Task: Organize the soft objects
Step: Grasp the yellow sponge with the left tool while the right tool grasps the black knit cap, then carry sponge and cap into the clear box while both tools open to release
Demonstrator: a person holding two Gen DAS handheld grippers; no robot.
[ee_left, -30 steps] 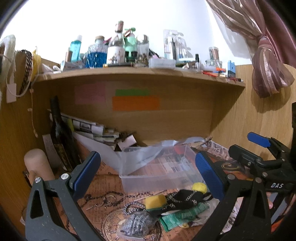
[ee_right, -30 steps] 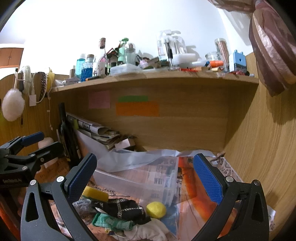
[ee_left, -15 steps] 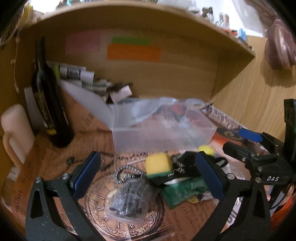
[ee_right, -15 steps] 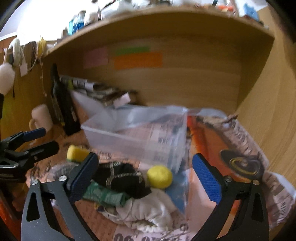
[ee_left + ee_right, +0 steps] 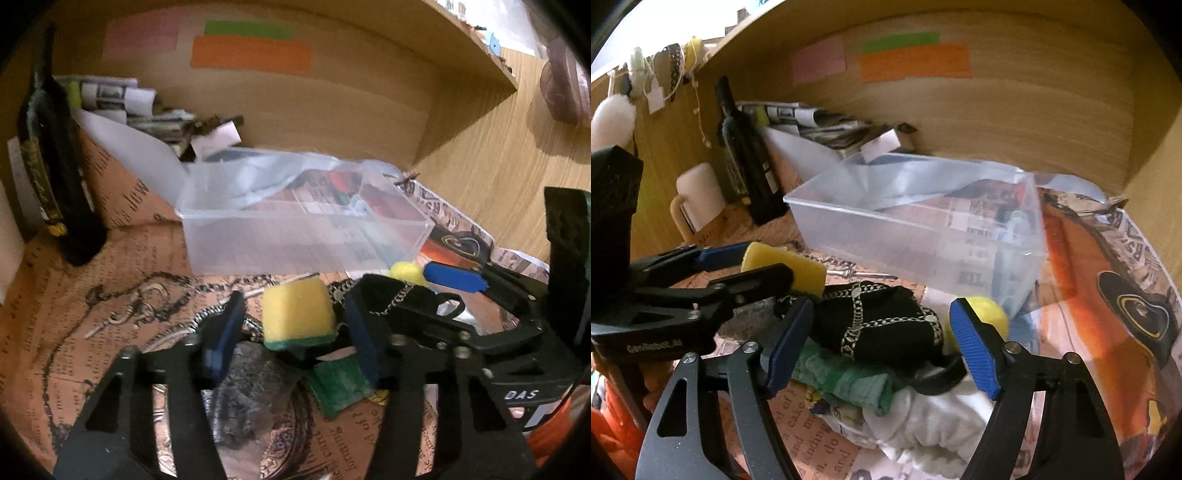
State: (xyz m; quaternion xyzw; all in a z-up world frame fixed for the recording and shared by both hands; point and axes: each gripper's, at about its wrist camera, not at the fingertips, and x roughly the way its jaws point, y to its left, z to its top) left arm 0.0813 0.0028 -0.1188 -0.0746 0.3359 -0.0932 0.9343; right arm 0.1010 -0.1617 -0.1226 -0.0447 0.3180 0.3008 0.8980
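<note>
A pile of soft things lies in front of a clear plastic box (image 5: 303, 236) (image 5: 923, 236). A yellow sponge with a green underside (image 5: 297, 317) (image 5: 783, 267) sits between the open fingers of my left gripper (image 5: 291, 336), apart from both pads. My right gripper (image 5: 882, 350) is open around a black cloth with a white chain pattern (image 5: 882, 321). A yellow ball (image 5: 990, 314) (image 5: 404, 271) lies behind its right finger. A green cloth (image 5: 849, 384) (image 5: 340, 384) and a white cloth (image 5: 931, 424) lie under the black one. A grey scrubber (image 5: 251, 395) lies below the sponge.
A dark bottle (image 5: 55, 177) (image 5: 746, 158) and a cream mug (image 5: 698, 195) stand at the left. Folded newspapers (image 5: 820, 125) lean at the back wall. Newspaper sheets cover the shelf floor (image 5: 92, 325). A wooden side wall (image 5: 1160, 155) closes the right.
Both grippers have moved down and forward onto the pile. The left gripper's fingers have narrowed around the sponge, and the right gripper's fingers have narrowed around the black cloth.
</note>
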